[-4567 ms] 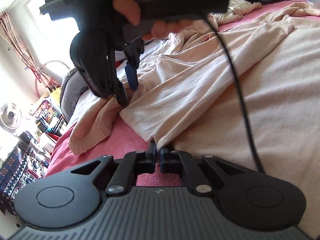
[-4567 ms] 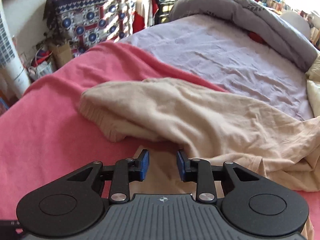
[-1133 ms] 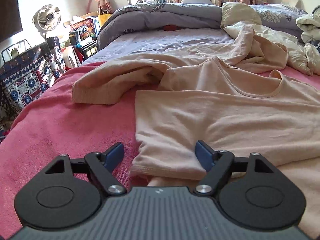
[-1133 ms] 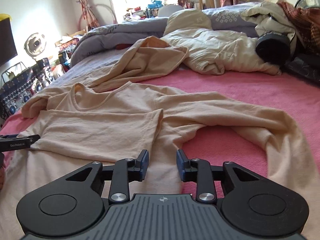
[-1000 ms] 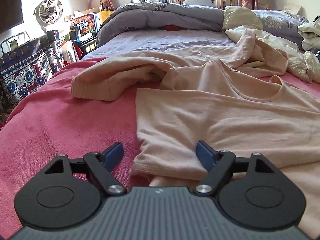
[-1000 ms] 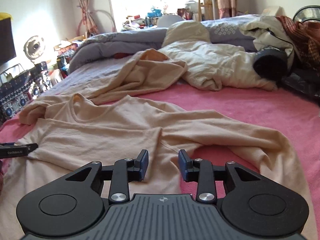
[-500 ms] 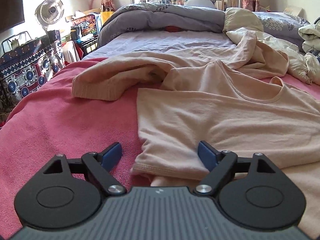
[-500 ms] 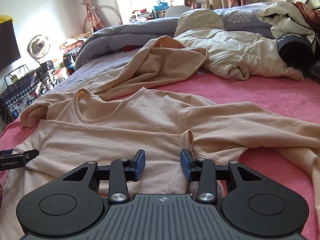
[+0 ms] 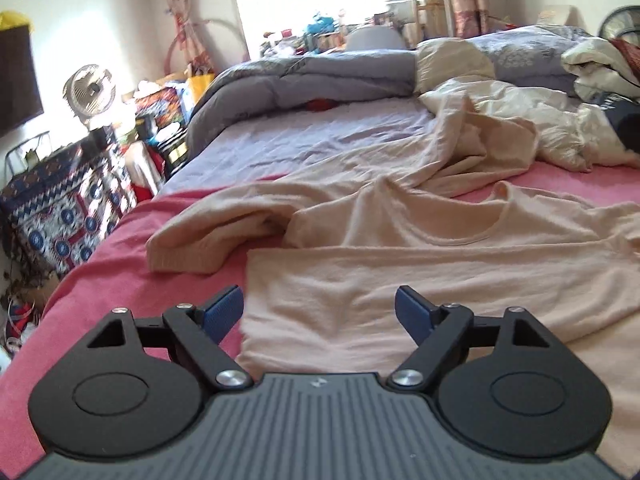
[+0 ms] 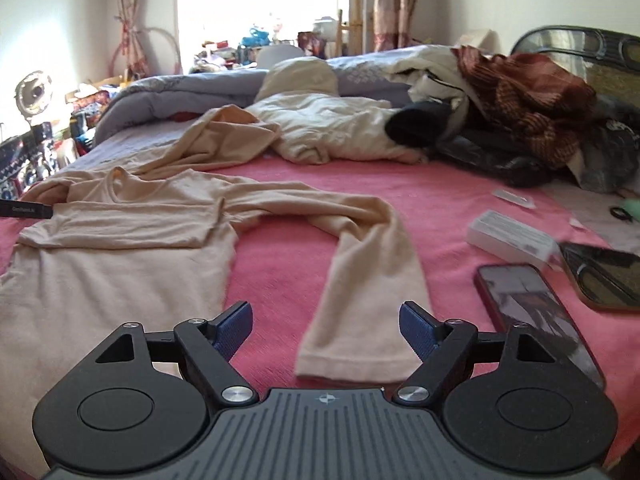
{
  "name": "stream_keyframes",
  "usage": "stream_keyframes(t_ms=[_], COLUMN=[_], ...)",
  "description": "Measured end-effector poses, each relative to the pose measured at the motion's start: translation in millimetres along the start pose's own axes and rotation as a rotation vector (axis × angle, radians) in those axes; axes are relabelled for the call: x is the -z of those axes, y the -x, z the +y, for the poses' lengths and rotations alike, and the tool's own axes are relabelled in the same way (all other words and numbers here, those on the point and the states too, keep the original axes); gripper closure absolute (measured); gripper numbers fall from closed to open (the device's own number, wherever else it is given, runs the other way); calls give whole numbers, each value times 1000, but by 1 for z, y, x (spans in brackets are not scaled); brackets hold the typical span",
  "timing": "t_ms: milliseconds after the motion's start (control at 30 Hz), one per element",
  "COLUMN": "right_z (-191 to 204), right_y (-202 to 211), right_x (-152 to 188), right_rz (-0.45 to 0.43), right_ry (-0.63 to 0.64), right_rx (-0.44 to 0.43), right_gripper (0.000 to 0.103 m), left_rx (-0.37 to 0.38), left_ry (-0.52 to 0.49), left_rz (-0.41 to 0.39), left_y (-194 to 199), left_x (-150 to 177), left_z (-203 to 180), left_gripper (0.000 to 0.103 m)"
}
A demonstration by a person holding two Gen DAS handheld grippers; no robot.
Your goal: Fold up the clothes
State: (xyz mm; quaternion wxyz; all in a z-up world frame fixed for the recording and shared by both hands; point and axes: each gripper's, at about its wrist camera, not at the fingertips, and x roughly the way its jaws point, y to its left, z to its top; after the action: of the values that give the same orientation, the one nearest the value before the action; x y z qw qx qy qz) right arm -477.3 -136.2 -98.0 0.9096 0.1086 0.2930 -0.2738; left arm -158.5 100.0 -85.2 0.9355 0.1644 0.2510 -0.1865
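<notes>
Your bed (image 10: pixel 288 272) carries everything, and the shirt (image 10: pixel 120 240) is the landmark here: it lies flat on the pink cover, neck toward the window. Its lower body looks already doubled up over the chest, so one fold seems done. Off the shirt's right shoulder the long sleeve (image 10: pixel 372 264) trails out loose across the cover, cuff nearest you; off its left shoulder the other sleeve (image 9: pixel 208 240) is bunched. Both probably need bringing in before a last fold. To the right of the shirt, beyond the sleeve, lies a phone (image 10: pixel 532 304). Your left gripper (image 9: pixel 319 312) hovers at the shirt's folded corner, jaws wide apart, empty. Your right gripper (image 10: pixel 326 330) faces the cuff, jaws equally spread, holding nothing.
</notes>
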Motion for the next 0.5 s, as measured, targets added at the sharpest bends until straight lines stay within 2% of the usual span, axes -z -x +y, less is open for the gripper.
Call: stream_keyframes(t_ms=[133, 200, 300, 367, 433, 500], right_z=[-22, -32, -52, -66, -75, -82], right_y=[3, 1, -8, -21, -25, -24], right_x=[12, 14, 17, 20, 22, 18], right_rz=[17, 24, 34, 68, 85, 74], right_ry=[-57, -117, -294, -421, -478, -477], right_rx=[39, 15, -42, -60, -31, -35], right_gripper=[23, 23, 25, 40, 74, 94], left_rx=[122, 184, 245, 260, 260, 276], left_ry=[-88, -124, -161, -177, -181, -124], left_rz=[-42, -47, -32, 5, 90, 126], left_y=[19, 22, 15, 4, -10, -17], left_x=[-10, -13, -14, -12, -2, 8], left_z=[-56, -83, -121, -140, -152, -150], left_gripper=[19, 19, 19, 18, 18, 17])
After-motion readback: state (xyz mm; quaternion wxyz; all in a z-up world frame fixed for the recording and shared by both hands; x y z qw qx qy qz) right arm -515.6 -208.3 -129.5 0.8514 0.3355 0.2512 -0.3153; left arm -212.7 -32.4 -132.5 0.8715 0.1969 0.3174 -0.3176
